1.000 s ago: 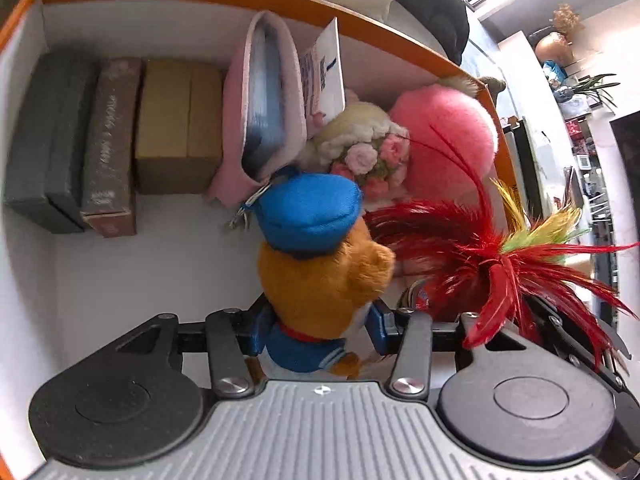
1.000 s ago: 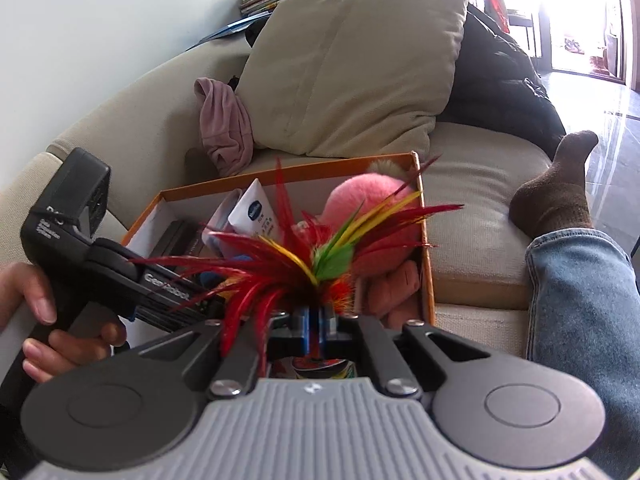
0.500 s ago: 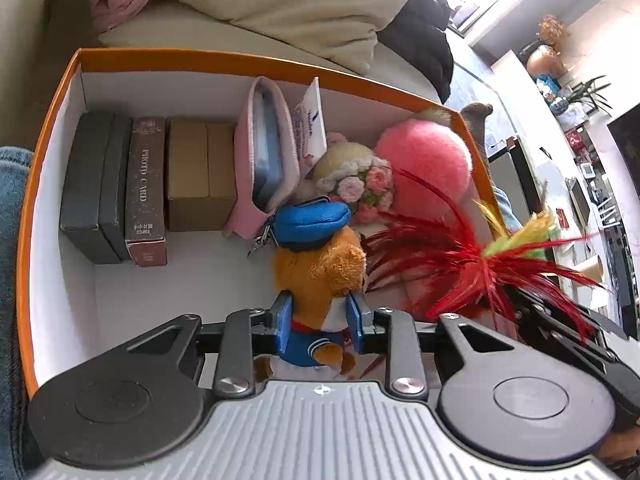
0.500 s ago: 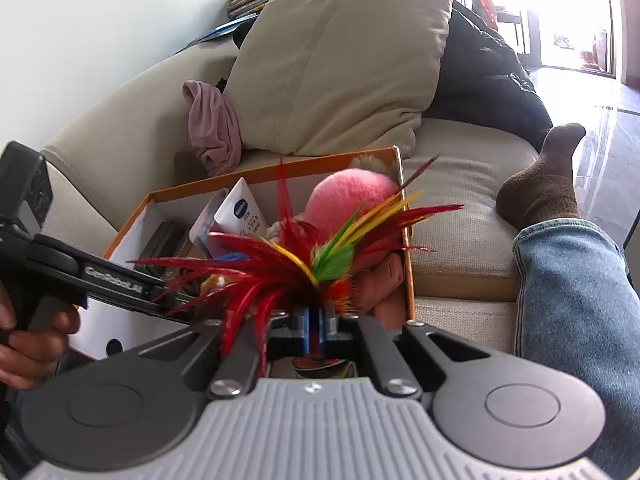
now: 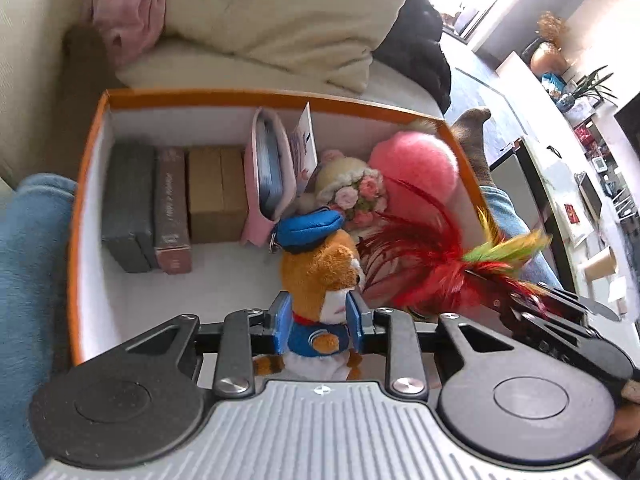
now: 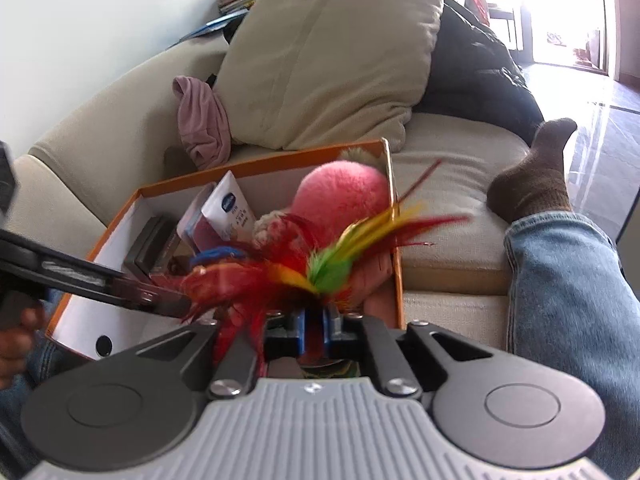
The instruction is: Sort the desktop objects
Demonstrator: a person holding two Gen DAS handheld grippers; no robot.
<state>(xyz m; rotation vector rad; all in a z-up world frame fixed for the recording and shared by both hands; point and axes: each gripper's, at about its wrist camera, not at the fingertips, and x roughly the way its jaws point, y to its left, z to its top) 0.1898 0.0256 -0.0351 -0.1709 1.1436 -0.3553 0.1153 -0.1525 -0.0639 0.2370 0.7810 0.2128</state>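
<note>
- Over the orange box (image 5: 92,148), our left hand-held gripper (image 5: 318,322) clamps the plush fox (image 5: 320,276) above the box floor, right of the dark boxes (image 5: 128,208);
- at the box's right end, our right hand-held gripper (image 6: 315,330) pinches the feather shuttlecock (image 6: 320,276) beside the pink pompom (image 6: 340,196).

Orange plush bear (image 5: 320,280), blue cap, upright; feather shuttlecock (image 6: 320,276) blurred, probably tilted.

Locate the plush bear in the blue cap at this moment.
In the left wrist view, the plush bear sits low-centre, clamped in the left claw over the orange box, with the feather toy on its right.
</note>
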